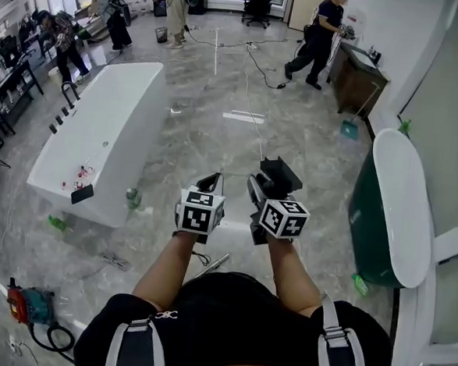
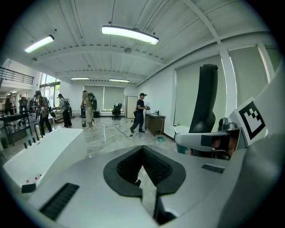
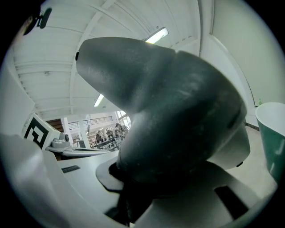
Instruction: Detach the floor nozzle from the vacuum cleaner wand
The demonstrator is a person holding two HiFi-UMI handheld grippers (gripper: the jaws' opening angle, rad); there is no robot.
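Dark grey plastic fills most of the right gripper view: this is the floor nozzle (image 3: pixel 169 107), clamped in the jaws of the right gripper (image 1: pixel 266 182). The jaws are part-way closed and press on its lower end, and the bulk of the piece rises up and away from them. From the left gripper view the same piece stands tall and nearly upright above the right gripper. In the head view it is a black angular shape just ahead of that gripper's marker cube.

The left gripper (image 1: pixel 210 182) is just beside the right one, at about the same height. Its jaws are closed together with nothing between them, and their ribbed black pads meet in a narrow V.

Both grippers are held out in front of the person's body, well above the grey marble floor (image 1: pixel 209 130). A thin silver tube (image 1: pixel 214 263) lies on the floor below the left forearm; I cannot tell whether it is the wand.

A long white bathtub (image 1: pixel 99 146) stands to the left, with a small green bottle (image 1: pixel 132 198) on the floor by its near corner. A dark green bathtub (image 1: pixel 367 219) with a white rim stands to the right. A red and teal power tool (image 1: pixel 29 305) lies at the lower left. Several people (image 1: pixel 317 40) are at the far end of the room.
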